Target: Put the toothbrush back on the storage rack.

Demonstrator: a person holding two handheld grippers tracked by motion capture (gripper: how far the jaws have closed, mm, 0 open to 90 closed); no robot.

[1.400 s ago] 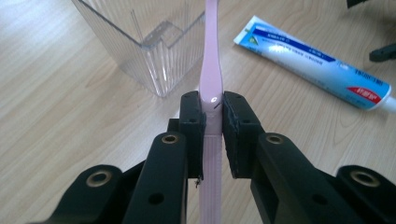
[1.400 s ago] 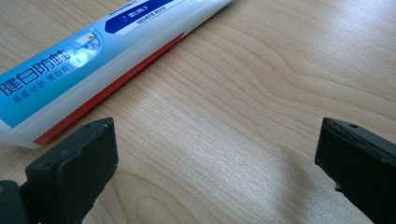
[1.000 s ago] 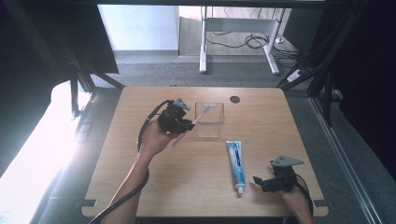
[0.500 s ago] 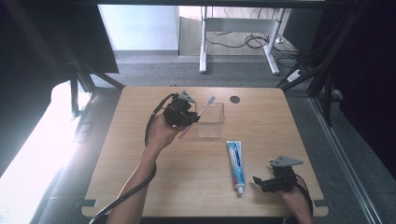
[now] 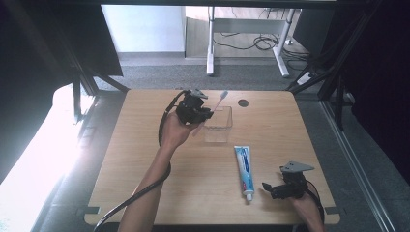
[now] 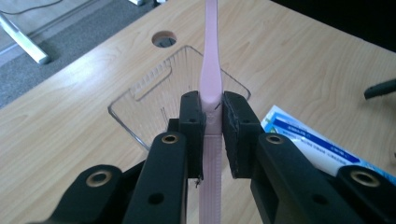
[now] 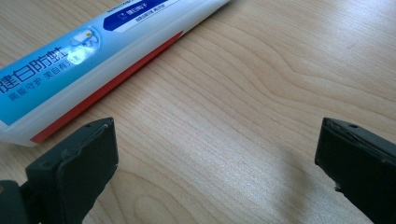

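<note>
My left claw (image 6: pixel 212 121) is clamped on the pink toothbrush (image 6: pixel 208 70), with the clear tray (image 6: pixel 140 100) just beyond it. My right claw (image 7: pixel 215 154) gapes wide on the counter (image 7: pixel 261 70); the toothpaste tube (image 7: pixel 88 46) lies beside its left jaw.

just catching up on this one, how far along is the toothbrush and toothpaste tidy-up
Done: the left gripper has picked up the pink toothbrush and is clamped on its handle. In hand: it holds the brush over the clear plastic container, not yet released. Left: dropping the brush in, then probably the toothpaste tube, which lies flat on the wooden table beside the open right gripper, untouched.
</note>
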